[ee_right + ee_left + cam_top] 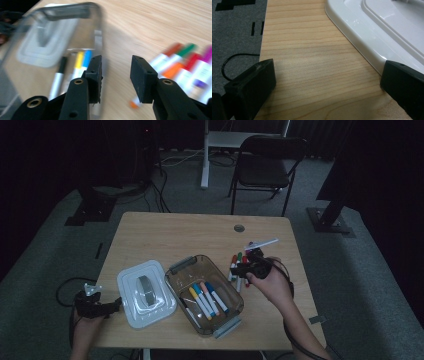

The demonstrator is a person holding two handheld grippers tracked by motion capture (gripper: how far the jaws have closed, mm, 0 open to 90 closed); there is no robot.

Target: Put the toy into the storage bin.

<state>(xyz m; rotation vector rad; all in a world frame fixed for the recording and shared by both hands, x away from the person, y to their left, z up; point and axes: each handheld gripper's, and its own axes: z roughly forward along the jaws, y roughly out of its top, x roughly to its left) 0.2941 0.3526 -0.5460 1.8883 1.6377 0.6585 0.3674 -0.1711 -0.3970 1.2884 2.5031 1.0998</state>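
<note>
My light wooden table (165, 232) carries a clear plastic rectangular box (227, 312) at its middle, with several capped markers (207, 298) lying inside. Just left of it lies the white plastic lid (131, 312), flat. A loose bunch of coloured markers (236, 263) lies on the wood right of the box. My right gripper (116, 76) hangs over that bunch, jaws parted with nothing between them. My left gripper (328, 82) rests at the table's left edge beside the lid, jaws wide, empty.
</note>
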